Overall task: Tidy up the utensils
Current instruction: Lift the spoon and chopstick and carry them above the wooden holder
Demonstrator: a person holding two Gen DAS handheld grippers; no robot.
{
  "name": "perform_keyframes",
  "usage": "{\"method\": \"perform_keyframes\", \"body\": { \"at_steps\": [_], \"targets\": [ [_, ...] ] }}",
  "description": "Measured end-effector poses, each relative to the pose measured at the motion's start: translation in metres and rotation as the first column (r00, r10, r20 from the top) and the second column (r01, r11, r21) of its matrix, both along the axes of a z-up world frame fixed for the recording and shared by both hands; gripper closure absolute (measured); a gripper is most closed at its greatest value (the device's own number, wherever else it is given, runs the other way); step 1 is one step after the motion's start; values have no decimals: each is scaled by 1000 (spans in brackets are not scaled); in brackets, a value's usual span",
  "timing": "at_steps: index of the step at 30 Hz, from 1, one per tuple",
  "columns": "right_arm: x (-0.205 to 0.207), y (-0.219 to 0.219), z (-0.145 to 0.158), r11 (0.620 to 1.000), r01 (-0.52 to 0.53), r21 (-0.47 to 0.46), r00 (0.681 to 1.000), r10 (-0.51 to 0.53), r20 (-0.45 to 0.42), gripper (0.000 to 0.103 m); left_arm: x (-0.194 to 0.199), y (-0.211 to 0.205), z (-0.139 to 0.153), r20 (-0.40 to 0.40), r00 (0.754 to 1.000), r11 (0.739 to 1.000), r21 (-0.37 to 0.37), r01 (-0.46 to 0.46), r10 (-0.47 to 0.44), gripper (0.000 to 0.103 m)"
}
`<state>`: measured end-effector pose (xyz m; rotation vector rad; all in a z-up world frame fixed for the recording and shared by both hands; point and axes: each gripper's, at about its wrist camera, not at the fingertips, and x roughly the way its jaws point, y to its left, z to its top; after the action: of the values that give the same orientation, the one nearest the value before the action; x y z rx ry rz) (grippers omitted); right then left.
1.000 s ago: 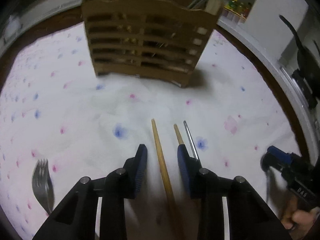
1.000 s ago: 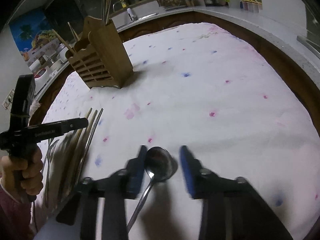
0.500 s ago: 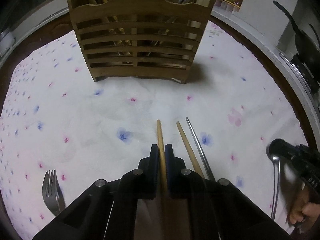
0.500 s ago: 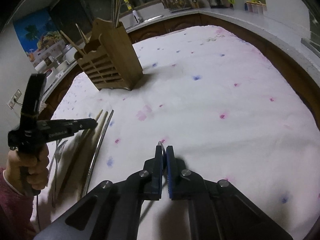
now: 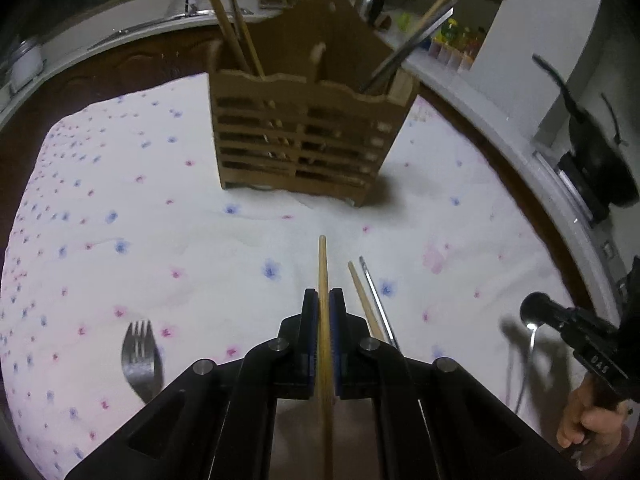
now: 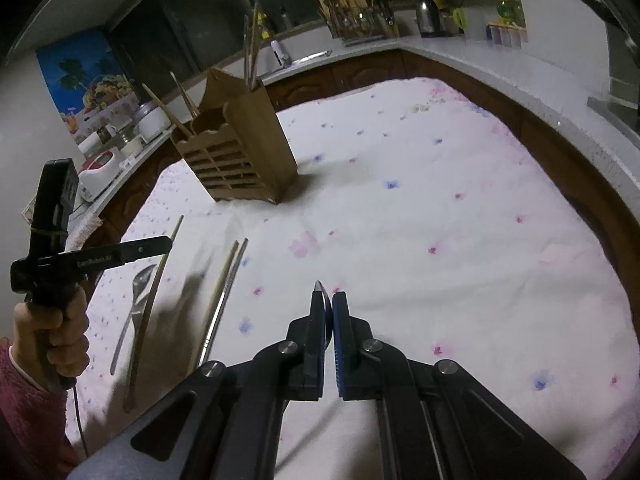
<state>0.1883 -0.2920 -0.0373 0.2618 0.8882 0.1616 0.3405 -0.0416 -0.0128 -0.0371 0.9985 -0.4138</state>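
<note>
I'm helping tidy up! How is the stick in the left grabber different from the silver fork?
The wooden chopstick is thin, straight and tan; the fork is shiny metal with prongs. The chopstick is pinched in the left gripper; the fork lies loose on the flowered cloth. Neither is in the wooden holder.

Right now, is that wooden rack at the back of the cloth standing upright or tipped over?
Upright. The wooden utensil holder stands on its base on the flowered cloth, with chopsticks sticking up out of its top.
</note>
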Motion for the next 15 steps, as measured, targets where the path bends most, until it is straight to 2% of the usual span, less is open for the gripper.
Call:
{"method": "perform_keyframes", "body": {
  "at_steps": [5,15],
  "targets": [
    [-6,6,22,1000,-10,-19,999,11,46,99,-24,21,35,66,998,999,-43,-14,17,100],
    [-20,19,66,999,-22,-49,988,29,149,99,-103,74,92,182,982,987,-161,-26,56,100]
  ]
}}
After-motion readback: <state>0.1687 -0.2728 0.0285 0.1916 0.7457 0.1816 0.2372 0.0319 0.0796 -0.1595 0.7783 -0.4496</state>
